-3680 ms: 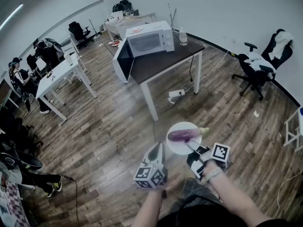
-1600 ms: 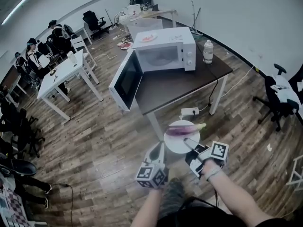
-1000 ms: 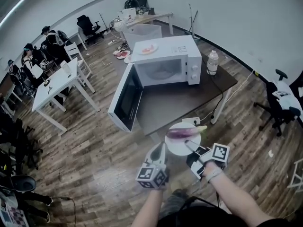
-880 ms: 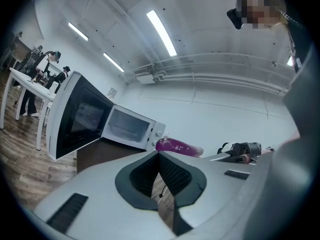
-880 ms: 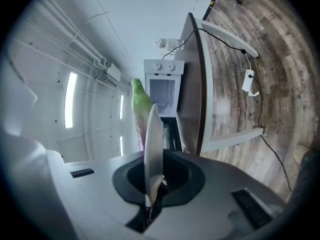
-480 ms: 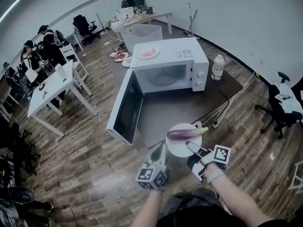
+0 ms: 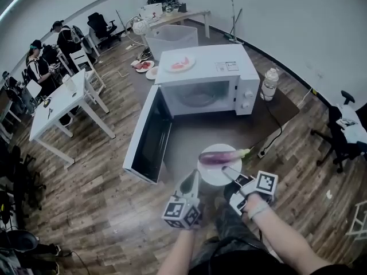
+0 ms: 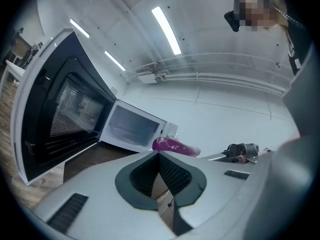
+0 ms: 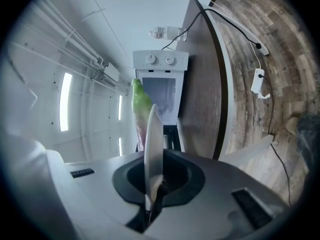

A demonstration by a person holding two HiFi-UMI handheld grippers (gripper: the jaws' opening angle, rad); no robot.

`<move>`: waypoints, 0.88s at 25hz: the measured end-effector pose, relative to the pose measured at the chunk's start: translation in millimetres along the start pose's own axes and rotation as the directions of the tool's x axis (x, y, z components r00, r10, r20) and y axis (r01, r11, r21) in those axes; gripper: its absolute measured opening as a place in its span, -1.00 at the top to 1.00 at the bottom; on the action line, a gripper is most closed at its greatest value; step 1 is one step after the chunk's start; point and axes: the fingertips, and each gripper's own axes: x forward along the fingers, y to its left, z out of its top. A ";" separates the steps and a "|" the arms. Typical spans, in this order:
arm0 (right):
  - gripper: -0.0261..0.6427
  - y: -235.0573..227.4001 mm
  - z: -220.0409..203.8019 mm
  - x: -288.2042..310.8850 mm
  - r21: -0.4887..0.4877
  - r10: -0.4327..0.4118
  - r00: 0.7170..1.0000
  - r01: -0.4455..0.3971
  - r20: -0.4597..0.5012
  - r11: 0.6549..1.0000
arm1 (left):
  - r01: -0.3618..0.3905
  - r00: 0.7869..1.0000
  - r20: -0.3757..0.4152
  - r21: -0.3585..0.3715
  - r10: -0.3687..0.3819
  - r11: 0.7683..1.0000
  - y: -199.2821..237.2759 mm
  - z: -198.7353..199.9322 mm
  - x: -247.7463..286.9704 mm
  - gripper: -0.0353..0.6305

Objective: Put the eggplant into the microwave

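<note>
A purple eggplant (image 7: 218,156) with a green stem lies on a white plate (image 7: 215,175). My right gripper (image 7: 228,172) is shut on the plate's near rim and holds it level over the front edge of the dark table (image 7: 189,145). The right gripper view shows the plate (image 9: 153,144) edge-on between the jaws, with the eggplant (image 9: 140,104) beyond it. The white microwave (image 7: 206,73) stands ahead, its door (image 7: 144,136) swung open to the left and its cavity (image 8: 132,129) bare. My left gripper (image 7: 192,177) is shut on nothing, just left of the plate.
A water bottle (image 7: 268,85) stands right of the microwave, and a plate of red food (image 7: 179,65) sits on top of it. A cable and power strip (image 9: 259,81) lie on the wooden floor. White desks (image 7: 57,105) with people are at the left, an office chair (image 7: 344,128) at the right.
Both grippers and the plate with the eggplant have moved forward toward the microwave. The plate now hangs over the table's front edge, and the microwave looms larger and nearer.
</note>
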 end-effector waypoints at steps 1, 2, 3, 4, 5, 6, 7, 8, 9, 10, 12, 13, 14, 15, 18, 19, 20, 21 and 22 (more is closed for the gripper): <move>0.90 0.2 3.2 4.4 0.002 0.005 1.000 -0.005 -0.007 1.000 | -0.005 1.000 0.004 0.001 0.005 1.000 2.5 0.9 4.6 0.89; 0.90 0.3 6.3 8.4 0.007 0.010 1.000 -0.010 -0.013 1.000 | -0.009 1.000 0.007 0.001 0.009 1.000 4.8 2.0 8.9 0.89; 0.90 0.4 9.6 12.1 0.011 0.014 1.000 -0.013 -0.017 1.000 | -0.011 1.000 0.009 0.000 0.011 1.000 6.8 3.3 13.1 0.89; 0.90 0.2 13.0 15.3 0.013 0.015 1.000 -0.015 -0.021 1.000 | -0.010 1.000 0.011 -0.002 0.010 1.000 8.3 4.4 17.1 0.89; 0.90 -0.6 16.7 18.6 0.011 0.014 1.000 -0.014 -0.024 1.000 | -0.008 1.000 0.012 -0.004 0.008 1.000 9.9 5.0 21.0 0.89; 0.90 -2.1 20.6 22.3 0.006 0.011 1.000 -0.011 -0.027 1.000 | -0.007 1.000 0.013 -0.005 0.007 1.000 12.0 5.1 25.0 0.89; 0.90 -4.1 24.7 26.5 0.003 0.008 1.000 -0.008 -0.030 1.000 | -0.008 1.000 0.013 -0.006 0.008 1.000 15.0 4.8 29.4 0.89; 0.90 -6.3 28.8 31.1 0.002 0.006 0.999 -0.006 -0.033 1.000 | -0.011 1.000 0.014 -0.007 0.011 1.000 18.5 4.0 34.0 0.89; 0.90 -8.7 32.9 35.8 0.004 0.004 0.999 -0.004 -0.034 1.000 | -0.015 1.000 0.014 -0.009 0.015 1.000 22.0 3.0 38.6 0.89; 0.90 -11.2 36.7 40.6 0.008 0.002 0.999 -0.002 -0.035 1.000 | -0.018 1.000 0.014 -0.010 0.018 1.000 25.1 2.1 43.1 0.89; 0.90 -15.0 42.7 50.8 0.017 0.000 0.999 0.001 -0.042 1.000 | -0.016 1.000 0.010 -0.005 0.016 1.000 30.1 0.7 51.6 0.89; 0.90 -16.7 45.1 56.0 0.019 -0.001 0.999 0.001 -0.048 1.000 | -0.013 1.000 0.007 0.002 0.013 1.000 32.2 0.2 55.5 0.89; 0.90 -18.5 47.8 61.3 0.017 -0.001 0.998 0.002 -0.055 1.000 | -0.010 1.000 0.005 0.008 0.010 1.000 34.5 -0.3 59.4 0.89; 0.90 -20.4 50.8 66.5 0.012 -0.003 0.998 0.004 -0.060 1.000 | -0.008 1.000 0.003 0.014 0.008 1.000 37.0 -0.8 63.3 0.89; 0.90 -25.6 60.2 80.6 0.016 -0.002 0.998 0.003 -0.068 1.000 | -0.003 1.000 0.002 0.019 0.003 1.000 44.9 -4.8 74.8 0.89; 0.90 -28.2 63.3 84.5 0.021 -0.005 0.998 0.006 -0.068 1.000 | -0.003 1.000 0.003 0.019 0.003 1.000 47.8 -7.2 78.1 0.89; 0.90 -30.9 66.0 88.2 0.025 -0.008 0.998 0.010 -0.070 1.000 | -0.004 1.000 0.003 0.019 0.004 1.000 50.8 -9.2 81.1 0.89; 0.90 -33.3 68.4 92.0 0.026 -0.010 0.997 0.012 -0.073 1.000 | -0.008 1.000 0.004 0.017 0.008 1.000 53.7 -10.1 83.9 0.89; 0.90 -35.4 70.6 96.2 0.027 -0.011 0.997 0.013 -0.076 1.000 | -0.015 1.000 0.004 0.014 0.015 1.000 56.9 -9.5 86.7 0.89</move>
